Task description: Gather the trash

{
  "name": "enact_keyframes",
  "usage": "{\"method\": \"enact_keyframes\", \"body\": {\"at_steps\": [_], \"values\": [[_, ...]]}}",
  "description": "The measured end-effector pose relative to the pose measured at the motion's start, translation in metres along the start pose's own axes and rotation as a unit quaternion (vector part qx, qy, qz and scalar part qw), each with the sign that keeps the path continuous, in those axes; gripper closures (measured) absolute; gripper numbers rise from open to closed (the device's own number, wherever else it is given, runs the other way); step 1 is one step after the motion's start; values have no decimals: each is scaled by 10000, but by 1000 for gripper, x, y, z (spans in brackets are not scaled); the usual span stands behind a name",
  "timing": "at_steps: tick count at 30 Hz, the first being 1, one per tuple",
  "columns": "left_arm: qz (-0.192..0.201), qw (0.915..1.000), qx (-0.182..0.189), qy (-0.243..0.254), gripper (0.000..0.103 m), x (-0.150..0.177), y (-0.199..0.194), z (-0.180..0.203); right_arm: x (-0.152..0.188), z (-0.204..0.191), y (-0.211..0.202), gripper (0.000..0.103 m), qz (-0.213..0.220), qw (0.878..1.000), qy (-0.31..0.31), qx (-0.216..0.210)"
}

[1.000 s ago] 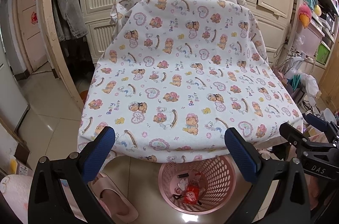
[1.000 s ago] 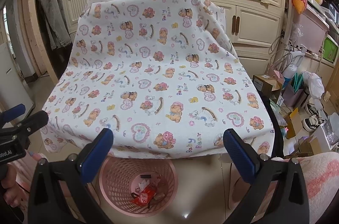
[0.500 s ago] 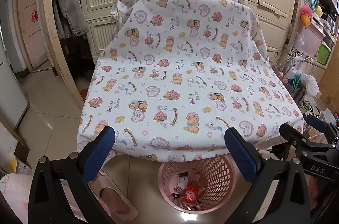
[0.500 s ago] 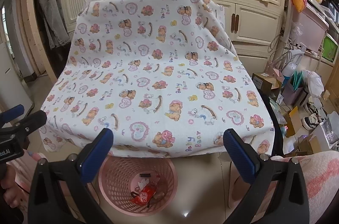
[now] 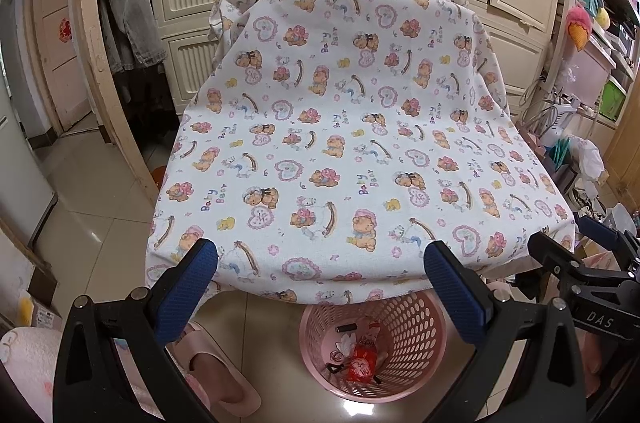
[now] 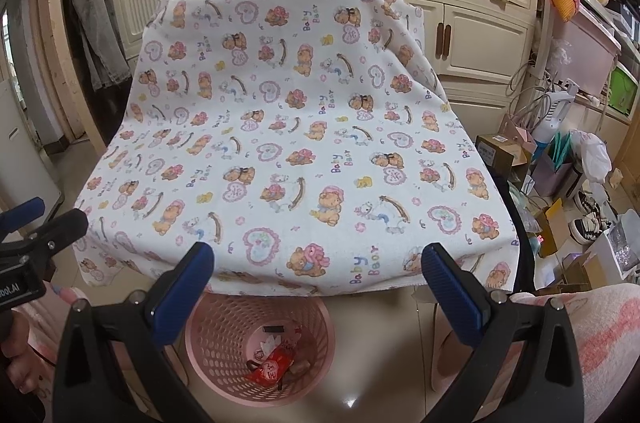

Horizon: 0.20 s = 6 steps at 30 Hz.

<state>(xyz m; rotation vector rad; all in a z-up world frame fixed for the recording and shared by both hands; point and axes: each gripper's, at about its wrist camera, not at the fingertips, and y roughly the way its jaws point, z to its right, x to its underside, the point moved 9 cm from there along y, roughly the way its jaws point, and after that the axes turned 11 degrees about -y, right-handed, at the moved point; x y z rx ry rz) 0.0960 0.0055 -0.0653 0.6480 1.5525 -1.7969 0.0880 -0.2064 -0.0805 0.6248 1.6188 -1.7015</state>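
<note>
Bear-print cloth (image 5: 360,143) covers our counter; pink basket (image 5: 420,319) holds red wrapper (image 5: 362,363); left gripper (image 5: 320,259), right gripper (image 6: 318,255) jaws gape empty, unchanged.

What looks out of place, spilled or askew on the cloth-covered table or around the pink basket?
Nothing stands out. The bear-print cloth lies smooth with no litter visible on it. The pink basket stands upright on the floor, its wrappers inside. Both the left claw and the right claw are open and empty.

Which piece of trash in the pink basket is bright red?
The shiny wrapper lying near the middle of the basket floor. It is bright red with white print; the scraps around it are white, black or brownish.
</note>
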Motion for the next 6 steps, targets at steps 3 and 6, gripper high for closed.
{"method": "enact_keyframes", "body": {"at_steps": [3, 6], "values": [[-2, 10000, -4, 1, 1, 0, 0, 0, 1, 1, 2, 0, -19, 10000, 22, -3], [-13, 10000, -27, 4, 1, 1, 1, -1, 0, 2, 2, 0, -28, 10000, 28, 6]]}}
